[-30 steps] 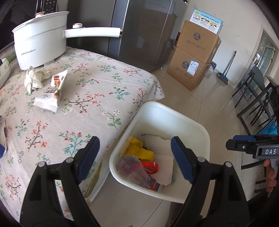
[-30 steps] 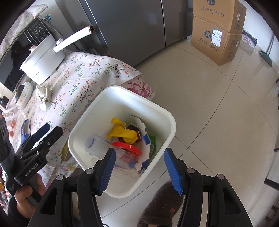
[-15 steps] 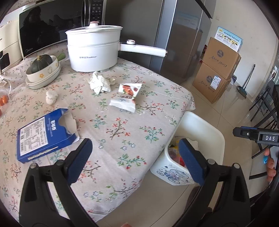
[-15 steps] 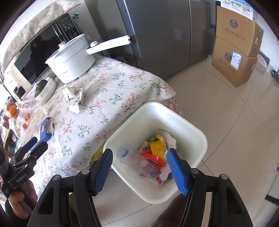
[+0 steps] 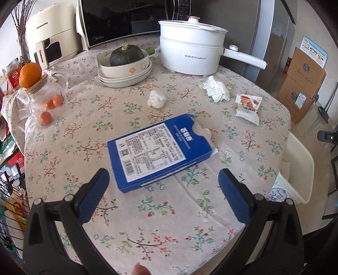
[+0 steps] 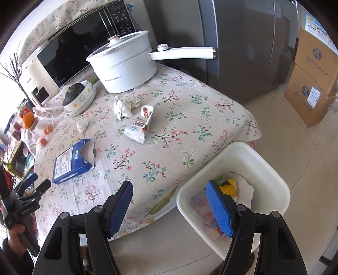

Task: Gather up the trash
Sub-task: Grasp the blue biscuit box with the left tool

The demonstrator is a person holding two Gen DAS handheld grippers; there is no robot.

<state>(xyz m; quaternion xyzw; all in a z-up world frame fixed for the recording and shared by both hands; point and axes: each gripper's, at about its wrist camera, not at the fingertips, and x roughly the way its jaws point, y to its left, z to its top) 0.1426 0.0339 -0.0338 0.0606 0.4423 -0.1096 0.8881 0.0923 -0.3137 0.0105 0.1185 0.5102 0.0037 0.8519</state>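
Note:
A torn blue carton (image 5: 160,148) lies flat on the floral tablecloth, just ahead of my open, empty left gripper (image 5: 164,192). It also shows in the right wrist view (image 6: 71,162). Farther back lie a white tissue ball (image 5: 156,99), a crumpled paper (image 5: 215,91) and a snack wrapper (image 5: 248,107). The white trash bin (image 6: 272,179) stands on the floor by the table's right edge and holds several pieces of trash. My right gripper (image 6: 169,203) is open and empty, above the table edge and the bin. The left gripper shows at the left of this view (image 6: 31,186).
A white electric pot (image 5: 190,52) with a long handle, stacked bowls holding a squash (image 5: 125,63), a glass jar with oranges (image 5: 42,95), a microwave (image 5: 126,19) and a cream appliance stand at the back. Cardboard boxes (image 6: 312,74) and a grey fridge stand on the right.
My left gripper swung left from over the bin to above the table, now facing the blue carton. My right gripper pulled back and up, so the table fills its view.

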